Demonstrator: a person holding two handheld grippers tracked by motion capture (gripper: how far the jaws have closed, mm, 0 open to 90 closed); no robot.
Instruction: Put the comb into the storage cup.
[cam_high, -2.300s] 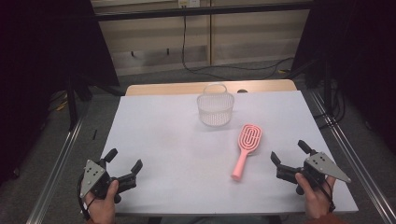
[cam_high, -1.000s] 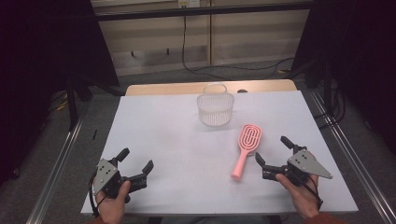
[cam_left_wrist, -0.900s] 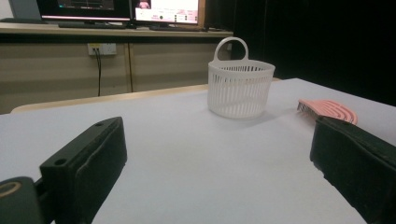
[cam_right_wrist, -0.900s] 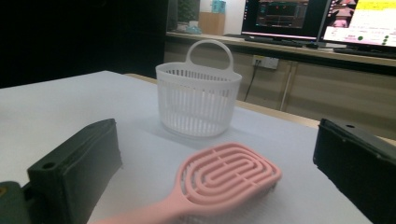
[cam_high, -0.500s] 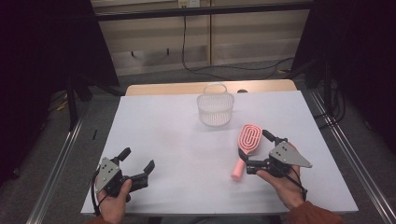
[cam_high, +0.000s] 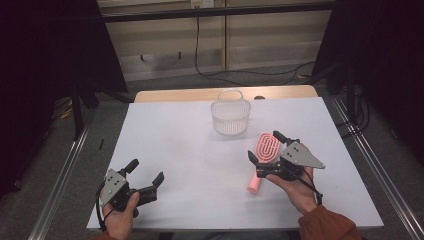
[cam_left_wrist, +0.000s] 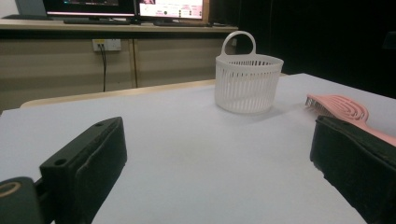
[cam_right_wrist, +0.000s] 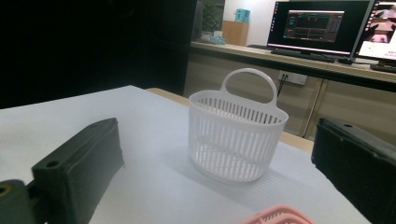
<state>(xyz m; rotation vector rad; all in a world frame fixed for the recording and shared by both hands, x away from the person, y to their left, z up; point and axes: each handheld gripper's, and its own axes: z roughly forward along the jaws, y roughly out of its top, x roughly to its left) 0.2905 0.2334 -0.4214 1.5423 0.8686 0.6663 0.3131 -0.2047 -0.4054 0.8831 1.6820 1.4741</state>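
Your desk (cam_high: 190, 145) is the biggest thing here, a white sheet over a wooden top whose far edge shows beyond the sheet. Toward the far middle of it stands the white slotted basket (cam_high: 230, 116), upright, its loop handle on the far side; from your left gripper view it sits ahead and slightly right (cam_left_wrist: 248, 83), and from your right gripper view it stands straight ahead between the jaws (cam_right_wrist: 236, 134).

The pink hairbrush (cam_high: 266, 156) lies flat on the sheet, nearer to you than the basket and to its right, apart from it. Its oval slotted head points away from you and its handle runs back toward your edge of the desk, angled a little to your left. In your left gripper view the brush lies at the right (cam_left_wrist: 340, 108), partly behind the right-hand jaw.

Your right hand-held gripper (cam_high: 267, 151) hovers right at the brush with its jaws spread wide, one tip on each side of the head. I cannot tell whether either jaw touches the brush. In your right gripper view only the top of the head peeks up at the bottom edge (cam_right_wrist: 279, 216).

Your left hand-held gripper (cam_high: 146, 173) sits near your left corner of the desk, well apart from the brush and basket, jaws open and gripping nothing.
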